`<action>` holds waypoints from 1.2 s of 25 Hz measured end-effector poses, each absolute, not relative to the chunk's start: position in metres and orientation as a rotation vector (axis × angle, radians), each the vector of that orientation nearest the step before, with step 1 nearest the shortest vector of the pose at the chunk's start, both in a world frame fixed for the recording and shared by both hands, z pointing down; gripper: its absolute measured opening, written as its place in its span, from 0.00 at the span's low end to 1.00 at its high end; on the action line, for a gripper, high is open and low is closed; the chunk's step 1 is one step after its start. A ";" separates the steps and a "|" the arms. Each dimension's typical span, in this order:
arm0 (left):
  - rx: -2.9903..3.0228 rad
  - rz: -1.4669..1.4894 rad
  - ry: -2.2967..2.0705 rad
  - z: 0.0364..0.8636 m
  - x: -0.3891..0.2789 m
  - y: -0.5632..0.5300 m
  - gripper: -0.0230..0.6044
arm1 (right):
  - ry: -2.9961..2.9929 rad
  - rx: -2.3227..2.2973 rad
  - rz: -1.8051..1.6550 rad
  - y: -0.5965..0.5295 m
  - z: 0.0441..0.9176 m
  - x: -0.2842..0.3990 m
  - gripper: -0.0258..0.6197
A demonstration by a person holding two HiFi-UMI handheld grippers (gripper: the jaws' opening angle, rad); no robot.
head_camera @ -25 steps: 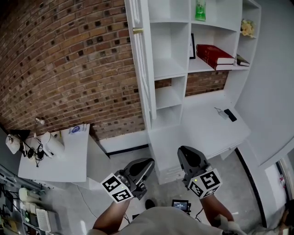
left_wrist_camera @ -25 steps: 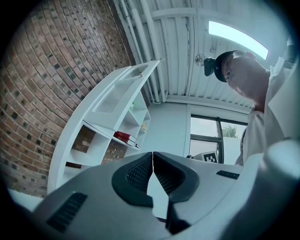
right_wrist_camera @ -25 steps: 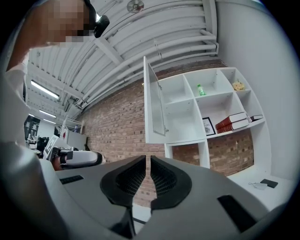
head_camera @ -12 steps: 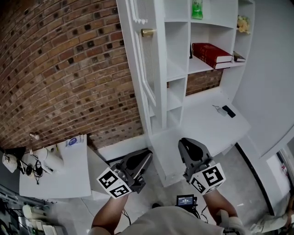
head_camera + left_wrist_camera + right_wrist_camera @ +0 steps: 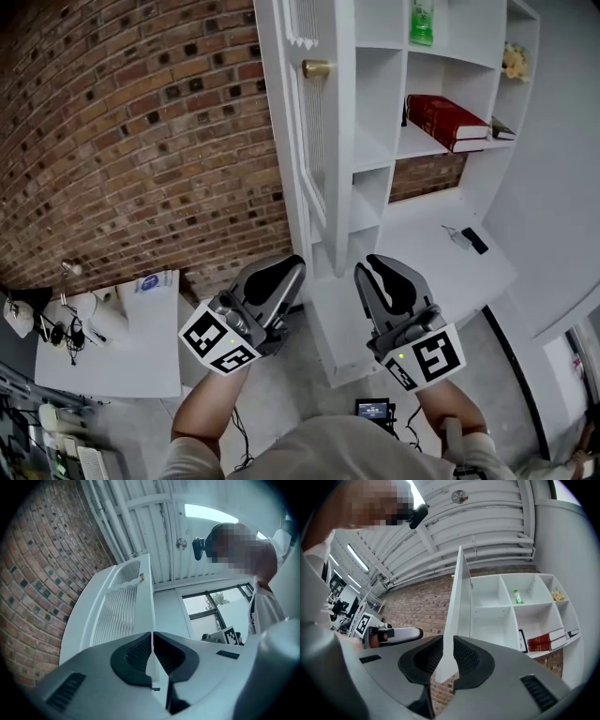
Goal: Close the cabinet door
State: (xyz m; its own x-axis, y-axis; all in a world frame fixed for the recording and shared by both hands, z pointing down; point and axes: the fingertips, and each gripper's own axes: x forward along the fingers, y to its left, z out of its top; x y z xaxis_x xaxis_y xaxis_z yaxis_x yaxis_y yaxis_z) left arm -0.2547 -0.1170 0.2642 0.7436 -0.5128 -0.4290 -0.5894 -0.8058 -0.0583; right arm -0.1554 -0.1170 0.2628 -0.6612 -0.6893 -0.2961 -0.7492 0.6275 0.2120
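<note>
The white cabinet door (image 5: 314,141) stands open, edge-on to me, with a brass knob (image 5: 316,67) near the top. Behind it are the cabinet's open shelves (image 5: 375,155). My left gripper (image 5: 284,269) hangs below the door on its left side, jaws together with nothing held. My right gripper (image 5: 369,269) hangs on the door's right side, apart from it. In the left gripper view the door's ribbed panel (image 5: 119,609) rises beyond the shut left gripper (image 5: 152,635). In the right gripper view the door's edge (image 5: 458,588) shows through the narrow gap of the right gripper (image 5: 449,641).
A brick wall (image 5: 141,141) fills the left. The shelves carry a red book (image 5: 448,120) and a green bottle (image 5: 422,23). A white desk top (image 5: 422,272) with a small dark device (image 5: 473,241) juts out at the right. A cluttered white table (image 5: 122,352) stands at lower left.
I have come closer to the cabinet. Both grippers have moved up and forward, and now sit on either side of the door's lower end.
</note>
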 end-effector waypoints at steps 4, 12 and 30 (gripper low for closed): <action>-2.671 0.613 0.875 0.232 -0.253 -0.128 0.06 | 2.660 -1.114 0.587 -0.119 0.238 -0.168 0.14; -2.492 0.648 0.858 0.156 -0.257 -0.143 0.06 | 2.628 -1.103 0.725 -0.125 0.215 -0.182 0.14; -2.404 0.733 0.715 0.034 -0.232 -0.163 0.17 | 2.633 -1.104 0.805 -0.121 0.203 -0.194 0.14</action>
State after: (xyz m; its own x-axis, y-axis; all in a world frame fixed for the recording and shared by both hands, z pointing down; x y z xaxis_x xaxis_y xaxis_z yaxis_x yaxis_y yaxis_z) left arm -0.2321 -0.1630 0.0337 0.7139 -0.3281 -0.6186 -0.6107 -0.7240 -0.3208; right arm -0.1936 -0.1209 0.2026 -0.7099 -0.6081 -0.3553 -0.7028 0.5789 0.4134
